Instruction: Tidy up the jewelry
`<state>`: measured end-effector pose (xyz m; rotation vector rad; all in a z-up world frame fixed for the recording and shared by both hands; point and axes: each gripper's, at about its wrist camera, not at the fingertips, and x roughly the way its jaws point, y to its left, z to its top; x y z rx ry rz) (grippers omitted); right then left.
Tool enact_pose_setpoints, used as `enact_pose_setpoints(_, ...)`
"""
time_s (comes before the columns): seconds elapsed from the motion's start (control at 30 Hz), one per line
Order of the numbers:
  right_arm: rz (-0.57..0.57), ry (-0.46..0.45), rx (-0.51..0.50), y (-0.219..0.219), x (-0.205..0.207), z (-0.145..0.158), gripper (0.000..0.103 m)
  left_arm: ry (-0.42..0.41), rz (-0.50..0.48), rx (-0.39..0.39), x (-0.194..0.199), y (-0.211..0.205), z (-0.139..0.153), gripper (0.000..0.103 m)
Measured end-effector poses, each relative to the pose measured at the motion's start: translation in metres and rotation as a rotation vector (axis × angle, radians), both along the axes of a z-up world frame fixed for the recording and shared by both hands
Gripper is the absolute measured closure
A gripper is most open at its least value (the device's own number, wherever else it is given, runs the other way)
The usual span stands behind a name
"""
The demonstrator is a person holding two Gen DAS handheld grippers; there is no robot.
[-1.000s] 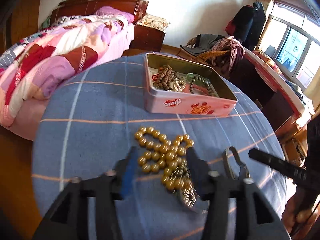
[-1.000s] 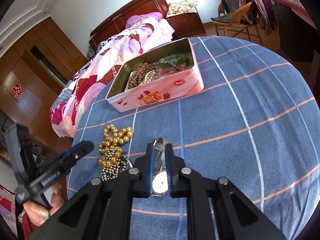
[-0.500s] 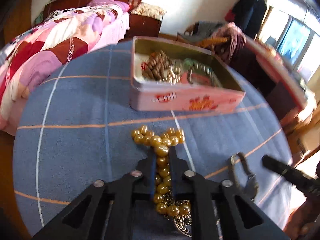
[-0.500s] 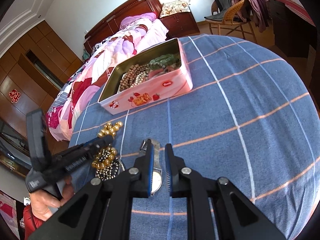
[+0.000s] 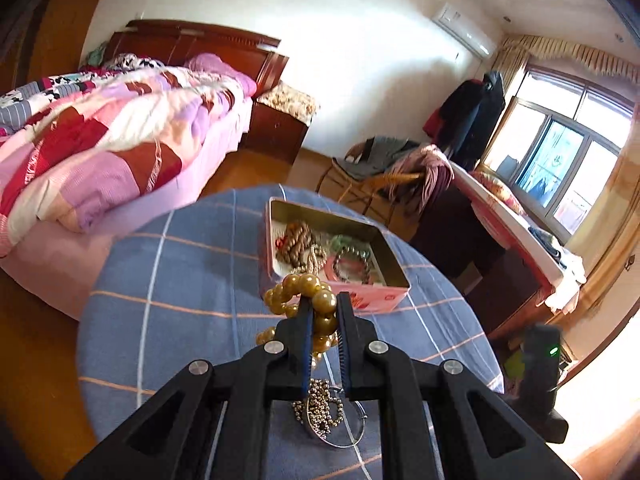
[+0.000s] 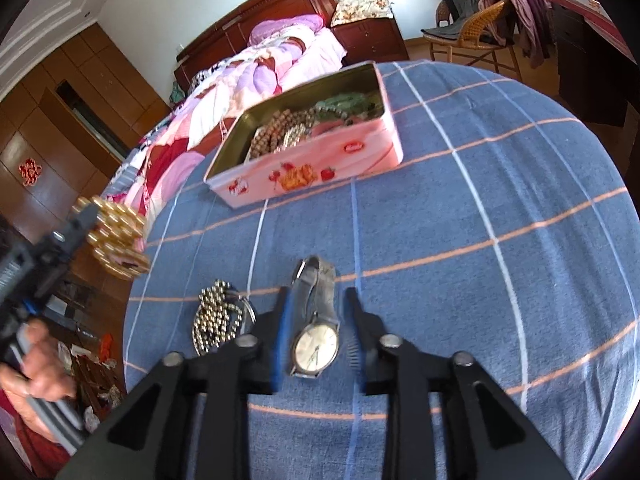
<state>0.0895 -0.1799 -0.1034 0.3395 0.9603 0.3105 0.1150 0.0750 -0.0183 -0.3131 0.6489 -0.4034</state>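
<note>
My left gripper (image 5: 322, 300) is shut on a gold bead bracelet (image 5: 304, 286) and holds it in the air above the blue checked tablecloth (image 5: 180, 280), in front of the pink tin (image 5: 384, 300). The bracelet also shows in the right wrist view (image 6: 116, 236), hanging from the left gripper (image 6: 86, 210). My right gripper (image 6: 316, 300) is open, its fingers on either side of a silver wristwatch (image 6: 316, 344) lying on the cloth. The tin (image 6: 320, 164) holds brown, green and pink bead strands.
A small silver bead chain with a thin bangle (image 6: 218, 316) lies left of the watch; it also shows in the left wrist view (image 5: 324, 408). A bed (image 5: 100, 140) stands beyond the table's far left, a wicker chair (image 5: 380, 184) and dresser at far right.
My left gripper closed on the gold bracelet and lifted it off the cloth. My right gripper opened around the watch, which lies on the table.
</note>
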Motion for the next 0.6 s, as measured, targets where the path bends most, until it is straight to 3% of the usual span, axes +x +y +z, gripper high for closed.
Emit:
enact_pose_setpoints(0.27,0.057,0.005,-0.158,0.027,0.001,-0.010,0.064,0.019,0.019,0.030,-0.003,0.001,-0.008,0.094)
enact_pose_setpoints(0.37,0.073,0.008,-0.163,0.028,0.000,-0.010,0.078,0.027,0.018,0.030,-0.004,0.001,-0.010,0.094)
enact_pose_setpoints(0.47,0.068,0.007,-0.162,0.025,0.000,-0.006,0.082,0.031,0.017,0.028,-0.005,0.001,-0.011,0.094)
enact_pose_setpoints(0.6,0.032,-0.024,-0.138,0.017,-0.002,0.006,0.096,0.037,0.011,0.026,-0.005,0.001,-0.012,0.094)
